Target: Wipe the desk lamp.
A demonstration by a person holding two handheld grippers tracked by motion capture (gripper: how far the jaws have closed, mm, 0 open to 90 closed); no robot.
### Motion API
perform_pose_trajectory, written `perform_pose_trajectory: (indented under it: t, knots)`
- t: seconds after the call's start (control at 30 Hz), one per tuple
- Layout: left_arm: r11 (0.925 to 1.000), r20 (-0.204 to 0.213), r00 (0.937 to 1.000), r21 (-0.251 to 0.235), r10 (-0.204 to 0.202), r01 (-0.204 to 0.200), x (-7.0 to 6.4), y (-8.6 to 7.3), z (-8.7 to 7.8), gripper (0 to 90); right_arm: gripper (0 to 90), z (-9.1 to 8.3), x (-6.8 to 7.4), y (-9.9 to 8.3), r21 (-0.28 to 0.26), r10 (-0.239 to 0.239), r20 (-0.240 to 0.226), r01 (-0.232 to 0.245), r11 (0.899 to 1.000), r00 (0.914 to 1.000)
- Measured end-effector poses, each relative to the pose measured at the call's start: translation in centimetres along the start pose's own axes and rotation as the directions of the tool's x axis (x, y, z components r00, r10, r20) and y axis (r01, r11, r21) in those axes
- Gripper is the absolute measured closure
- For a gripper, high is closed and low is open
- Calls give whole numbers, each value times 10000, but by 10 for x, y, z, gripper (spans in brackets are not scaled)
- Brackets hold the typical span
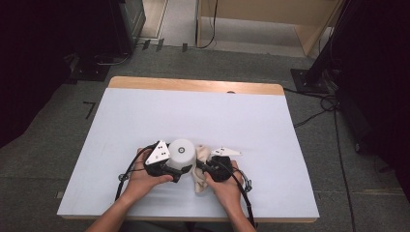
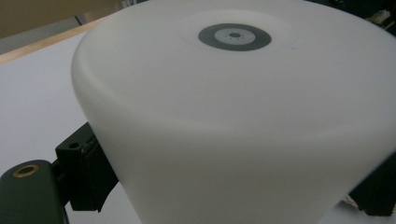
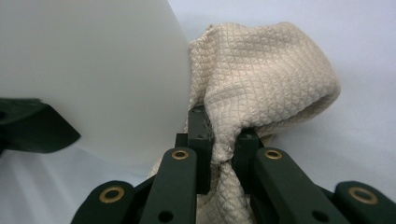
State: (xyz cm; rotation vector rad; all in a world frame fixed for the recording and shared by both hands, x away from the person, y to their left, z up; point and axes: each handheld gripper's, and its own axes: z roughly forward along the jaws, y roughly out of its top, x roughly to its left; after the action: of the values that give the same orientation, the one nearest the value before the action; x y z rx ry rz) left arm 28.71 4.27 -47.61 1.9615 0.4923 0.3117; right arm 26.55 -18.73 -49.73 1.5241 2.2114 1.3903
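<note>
A white cup [image 1: 182, 152] stands upside down near the table's front edge, with a dark ring mark on its upturned base. My left gripper [image 1: 180, 168] is shut on it, one jaw on each side of the cup [image 2: 233, 116]. A beige waffle-weave cloth [image 3: 266, 79] is bunched against the cup's right side. My right gripper [image 3: 224, 135] is shut on a fold of that cloth, right beside the cup wall [image 3: 93, 70]. In the high view the cloth [image 1: 200, 182] hangs down between the two hands, and the right gripper [image 1: 205, 167] sits just right of the cup.
The white table top [image 1: 193, 111] stretches open beyond the hands, with a wooden strip [image 1: 193, 85] along its far edge. Cables and dark stands lie on the floor around the table.
</note>
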Motion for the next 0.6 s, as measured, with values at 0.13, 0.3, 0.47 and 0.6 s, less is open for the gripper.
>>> perform_pose_trajectory:
  t: [0.13, 0.3, 0.47, 0.6]
  knots:
    - [9984, 207, 9982, 82, -555, 553, 3, -3, 2, 72, 841, -10, 1, 6, -592, 47, -500, -76, 9982, 9987]
    - [9975, 174, 9974, 131, -701, 699, 2, -5, 3, 63, 841, -33, 12, 20, -1830, -536, -882, 367, 9824, 9947]
    - [9988, -3, 9990, 166, -454, 454, 0, -4, 3, 69, 839, -45, 19, 24, -2535, -899, -967, 628, 9653, 9913]
    - [9992, -23, 9994, 171, -354, 354, 0, -3, 2, 74, 838, -40, 16, 21, -2352, -854, -935, 613, 9700, 9919]
